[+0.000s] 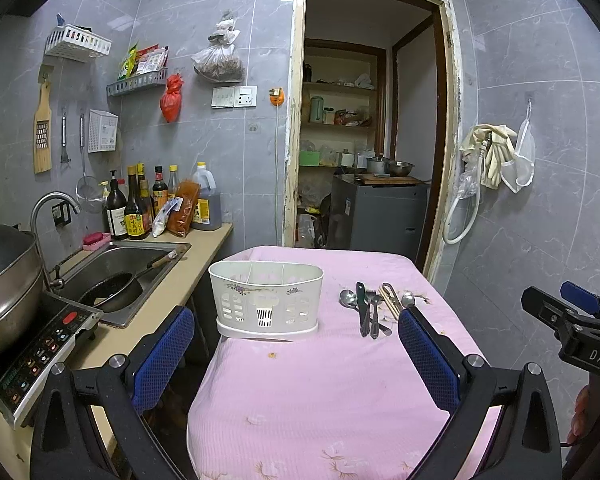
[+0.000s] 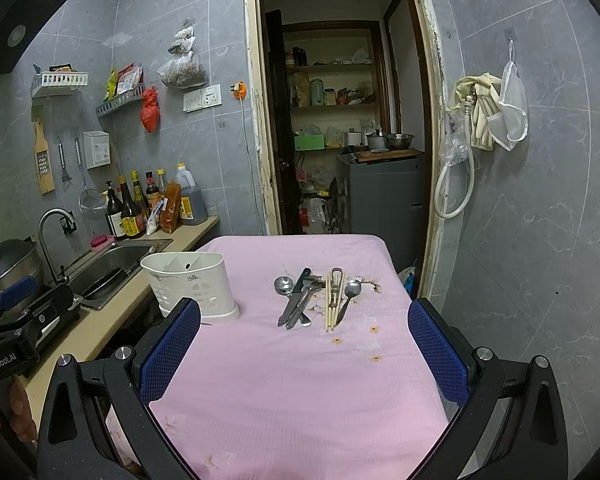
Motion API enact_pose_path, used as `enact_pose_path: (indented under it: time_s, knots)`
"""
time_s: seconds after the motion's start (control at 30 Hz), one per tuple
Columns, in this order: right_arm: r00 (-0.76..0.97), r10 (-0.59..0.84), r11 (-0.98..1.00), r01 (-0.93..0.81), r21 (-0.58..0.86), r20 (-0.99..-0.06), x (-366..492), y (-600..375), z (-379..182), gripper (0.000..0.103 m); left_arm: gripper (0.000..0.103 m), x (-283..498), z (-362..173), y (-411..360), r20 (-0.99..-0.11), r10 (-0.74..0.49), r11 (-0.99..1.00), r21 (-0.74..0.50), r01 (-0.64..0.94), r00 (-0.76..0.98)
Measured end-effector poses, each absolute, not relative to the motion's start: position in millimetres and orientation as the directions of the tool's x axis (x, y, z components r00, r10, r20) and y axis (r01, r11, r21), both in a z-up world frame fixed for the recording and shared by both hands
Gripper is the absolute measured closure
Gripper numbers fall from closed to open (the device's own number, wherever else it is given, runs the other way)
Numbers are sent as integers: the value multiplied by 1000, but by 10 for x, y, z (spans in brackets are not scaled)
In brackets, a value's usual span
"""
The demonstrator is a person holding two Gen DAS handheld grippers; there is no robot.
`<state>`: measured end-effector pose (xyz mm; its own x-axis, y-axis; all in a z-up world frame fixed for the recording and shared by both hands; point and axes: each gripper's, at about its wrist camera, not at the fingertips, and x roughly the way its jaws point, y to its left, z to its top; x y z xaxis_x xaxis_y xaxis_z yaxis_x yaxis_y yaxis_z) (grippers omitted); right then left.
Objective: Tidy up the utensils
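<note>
A white plastic utensil caddy with inner dividers stands empty on the left of the pink-covered table. To its right lies a heap of utensils: spoons, a dark-handled knife, forks, a peeler and a pair of chopsticks. My left gripper is open, held above the near part of the table, short of the caddy. My right gripper is open too, nearer than the utensil heap, with nothing between its fingers.
A counter runs along the left with a sink holding a pan, an induction cooker with a wok, and sauce bottles. An open doorway lies behind the table. A tiled wall is on the right.
</note>
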<state>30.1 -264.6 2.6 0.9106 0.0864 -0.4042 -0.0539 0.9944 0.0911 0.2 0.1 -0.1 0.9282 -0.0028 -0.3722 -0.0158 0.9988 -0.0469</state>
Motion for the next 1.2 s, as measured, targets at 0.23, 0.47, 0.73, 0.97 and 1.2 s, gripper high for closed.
enact_pose_path:
  time_s: [0.23, 0.47, 0.73, 0.97, 1.2]
  knots:
    - [911, 86, 994, -54, 90, -403, 309, -2651, 40, 1, 0, 3, -1, 0, -371, -3, 999, -46, -16, 929]
    - [912, 85, 995, -53, 90, -402, 313, -2643, 43, 1, 0, 1, 0, 1, -369, -2, 999, -46, -16, 929]
    - [912, 85, 995, -53, 90, -402, 319, -2624, 44, 1, 0, 0, 0, 0, -368, -2, 999, -46, -16, 930]
    - [912, 84, 995, -52, 90, -402, 322, -2602, 21, 1, 0, 0, -1, 0, -368, -3, 999, -46, -14, 930]
    - [912, 79, 995, -46, 91, -403, 304, -2608, 72, 1, 0, 2, -2, 0, -370, -5, 999, -44, -12, 929]
